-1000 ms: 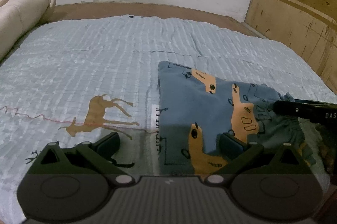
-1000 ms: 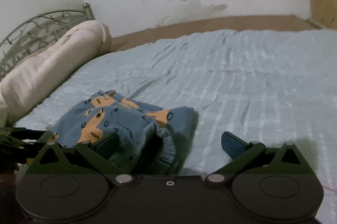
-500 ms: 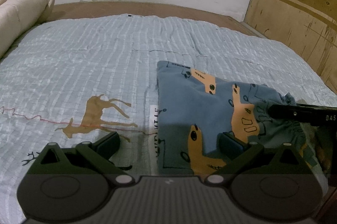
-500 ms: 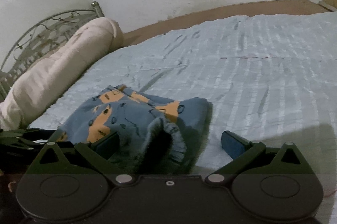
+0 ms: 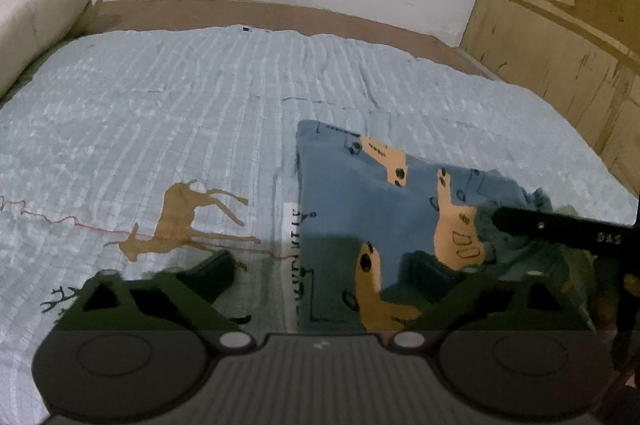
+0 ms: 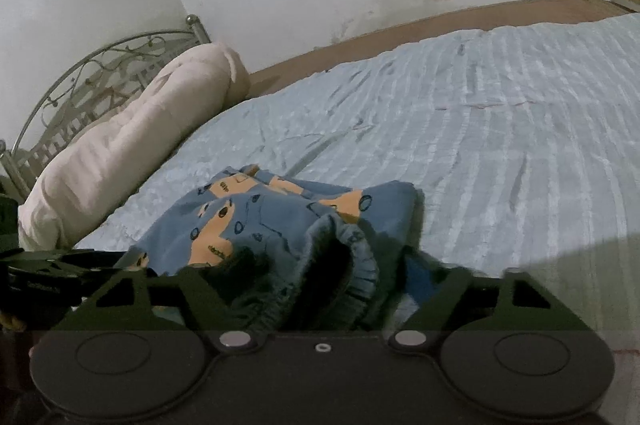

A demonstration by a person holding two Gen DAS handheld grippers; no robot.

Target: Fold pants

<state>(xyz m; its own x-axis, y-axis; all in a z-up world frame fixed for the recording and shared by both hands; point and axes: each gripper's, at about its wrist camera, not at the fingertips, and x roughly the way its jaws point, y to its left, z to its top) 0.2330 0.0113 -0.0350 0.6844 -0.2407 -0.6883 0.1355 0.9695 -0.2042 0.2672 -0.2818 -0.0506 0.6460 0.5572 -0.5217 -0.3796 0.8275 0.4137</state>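
Blue pants with orange prints (image 5: 372,201) lie folded on the light blue bedspread (image 5: 160,129). My left gripper (image 5: 324,265) is open, its left finger over the bedspread and its right finger over the pants' near edge. In the right wrist view the pants (image 6: 256,221) lie bunched, with the gathered waistband (image 6: 340,265) standing up between my open right gripper's (image 6: 320,289) fingers. The right gripper's finger also shows in the left wrist view (image 5: 560,225), resting at the waistband.
A rolled cream blanket (image 6: 132,141) lies along the metal headboard (image 6: 100,65). A wooden panel (image 5: 560,25) stands at the bed's right side. A brown deer print (image 5: 188,221) marks the bedspread left of the pants.
The right gripper has pushed forward over the waistband, which now sits deeper between its fingers. The left gripper has drifted slightly; the pants stay in place.
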